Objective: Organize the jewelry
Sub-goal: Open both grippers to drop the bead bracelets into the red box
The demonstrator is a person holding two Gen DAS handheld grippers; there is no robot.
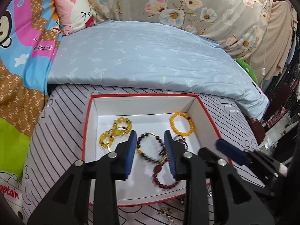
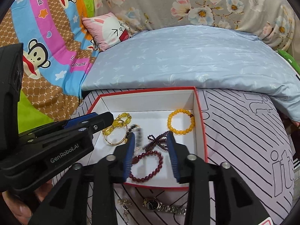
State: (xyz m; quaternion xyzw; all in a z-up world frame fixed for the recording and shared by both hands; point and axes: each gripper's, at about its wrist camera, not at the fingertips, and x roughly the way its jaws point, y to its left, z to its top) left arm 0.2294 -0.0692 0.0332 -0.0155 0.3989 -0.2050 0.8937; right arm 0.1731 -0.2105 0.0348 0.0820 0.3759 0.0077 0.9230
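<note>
Your two grippers hang side by side over a red-rimmed white box (image 2: 201, 123) set on a striped grey cover (image 2: 243, 135) — the left gripper (image 1: 150, 150) with its blue pads parted and nothing pinched between them, the right gripper (image 2: 152, 151) likewise part-open and holding nothing. Below your left jaws a dark beaded bracelet (image 1: 148, 148) lies blurred on the box floor. Under your right jaws rests a deep red bead bracelet (image 2: 148, 166), with a thin purple bead strand (image 2: 159, 140) looped just behind it. At the box's far left sit clear yellow glass-bead bracelets (image 2: 117, 125); at its far right corner, an opaque orange-yellow bead bracelet (image 2: 181, 121), well apart from the rest. Outside the box, on the cover near its front wall, lie a metal wristwatch (image 2: 161, 205) and a gold chain (image 2: 124, 204). Beyond the box — a pale blue quilt (image 2: 187, 56) and a pink cartoon pillow (image 2: 110, 30).
</note>
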